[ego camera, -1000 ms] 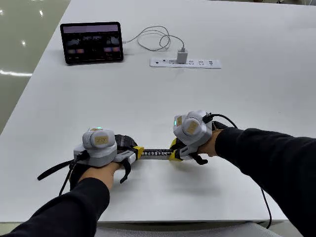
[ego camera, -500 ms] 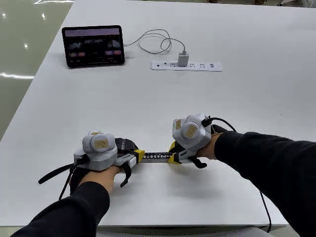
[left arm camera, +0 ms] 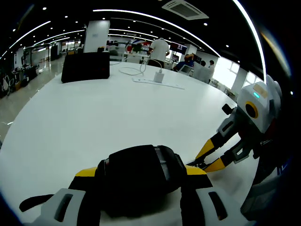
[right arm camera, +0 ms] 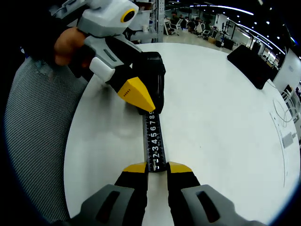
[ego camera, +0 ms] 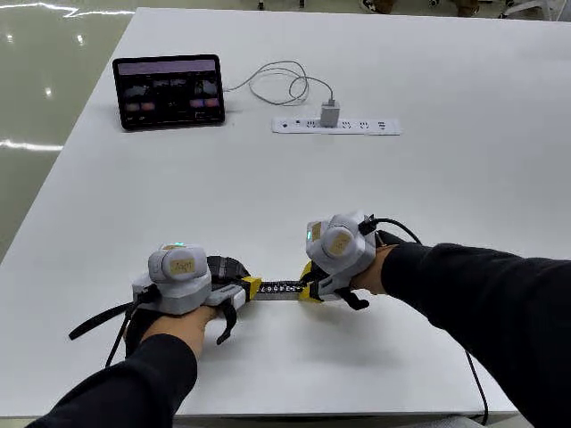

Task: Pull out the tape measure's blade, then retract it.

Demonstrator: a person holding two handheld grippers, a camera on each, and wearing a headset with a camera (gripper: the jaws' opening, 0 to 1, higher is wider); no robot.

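Head view: looked down from behind left gripper (ego camera: pixel 241 281) and right gripper (ego camera: pixel 308 283) | left gripper view: close over tape measure (left arm camera: pixel 141 176), faced right gripper | right gripper view: faced left gripper along blade (right arm camera: pixel 154 141), shared with head view.

Each hand carries a two-jaw gripper, and the left gripper (ego camera: pixel 251 286) and right gripper (ego camera: pixel 307 292) look alike: light grey rounded housings with a tan square label on top, black jaws and yellow wedge-shaped fingertips (right arm camera: pixel 136 93). A black cable (ego camera: pixel 397 226) leaves the right one, and a black strap (ego camera: pixel 96 320) hangs off the left. Both arms wear dark long sleeves (ego camera: pixel 482 290).
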